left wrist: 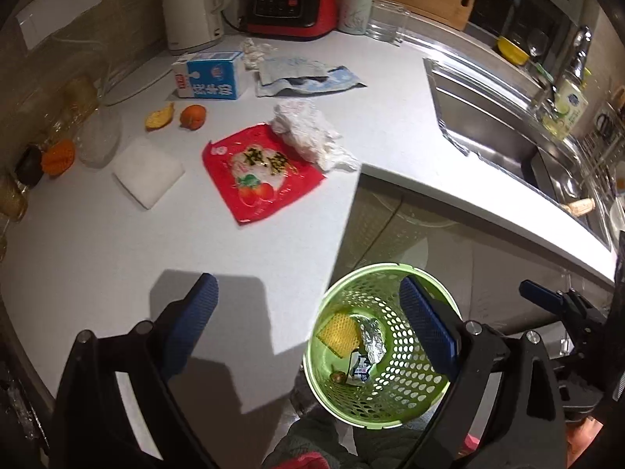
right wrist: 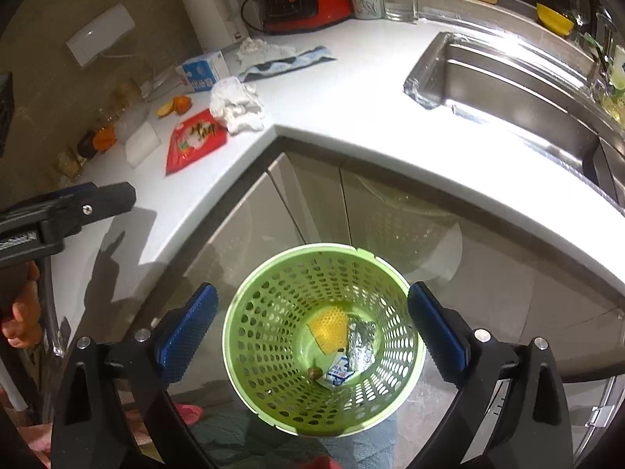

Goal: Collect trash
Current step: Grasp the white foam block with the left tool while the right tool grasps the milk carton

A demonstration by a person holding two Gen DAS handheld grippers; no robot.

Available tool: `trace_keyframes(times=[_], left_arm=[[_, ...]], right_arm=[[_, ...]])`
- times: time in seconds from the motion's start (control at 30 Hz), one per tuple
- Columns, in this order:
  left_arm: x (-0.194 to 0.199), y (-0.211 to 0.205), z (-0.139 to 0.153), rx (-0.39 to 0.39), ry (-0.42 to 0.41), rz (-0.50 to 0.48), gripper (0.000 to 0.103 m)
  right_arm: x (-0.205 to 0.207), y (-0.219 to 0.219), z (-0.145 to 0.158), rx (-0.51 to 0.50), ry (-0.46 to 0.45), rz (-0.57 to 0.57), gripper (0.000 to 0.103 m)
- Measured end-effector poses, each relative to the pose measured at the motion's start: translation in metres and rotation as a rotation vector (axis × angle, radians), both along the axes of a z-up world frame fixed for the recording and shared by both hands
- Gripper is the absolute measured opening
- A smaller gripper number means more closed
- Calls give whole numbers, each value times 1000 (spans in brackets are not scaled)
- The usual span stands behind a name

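The right gripper hangs with its jaws spread wide and nothing between them, straight above the green bin, clear of its rim. The left gripper also has its jaws wide and empty; one finger stands over the bench's front part, the other over the bin.

The bin stands on the floor in the bench's inner corner, against the cabinet doors. It is round, pierced all over with holes, and holds four bits: one yellow scrap, one foil wad, one blue-and-white wrapper and one small brown bit.

The front of the bench by the left jaws is bare, open room. Further in lie the loose pieces: one red packet, flat, nearest the inner corner; one big crumpled tissue touching its far edge; one white pad to its left; two orange peels; one blue carton on its side; one flattened blue bag; one small tissue behind it. Jars crowd the left edge. Along the back edge stand one kettle, one red cooker, one mug and one glass. The sink fills the right wing.
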State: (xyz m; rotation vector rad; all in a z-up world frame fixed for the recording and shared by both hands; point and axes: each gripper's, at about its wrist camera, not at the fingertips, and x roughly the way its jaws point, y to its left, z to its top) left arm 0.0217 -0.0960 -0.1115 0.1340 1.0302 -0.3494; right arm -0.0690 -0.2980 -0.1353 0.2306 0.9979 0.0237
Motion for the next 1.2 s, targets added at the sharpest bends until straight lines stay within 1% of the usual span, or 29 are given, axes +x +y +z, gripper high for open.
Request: trace_keyframes(times=[0.13,0.23,0.33,0.47,0.57,0.7,0.87,1.03,1.1,1.2], left_arm=[[35,34,2,6,-2,141,90],[62,58,0,22,2,248,90],[89,74,-3,20,21,341,90],[122,84,-6,10,25,439,90],[144,85,-12,1,45,504,90],[171,87,-27,-8,84,595,90],[190,91,-43,-27,107,703,90],[194,95,-48,-20,81,774,90],[193,98,-49,-29,77,801,90],[195,98,-52,-23,71,832,90]], right_arm=[[29,13,21,-2,-54,34,100],[53,23,29,-9,-79,70,100],[79,34,35,-8,-96,118,100],[118,49,45,-31,-126,187,100],[147,56,49,-29,-140,235,100],[186,61,51,-45,-144,293,100],[228,62,53,-61,-151,370,100],[259,59,46,-41,-145,441,100],[268,60,43,-32,-145,472,100],[279,61,38,-20,-144,520,100]])
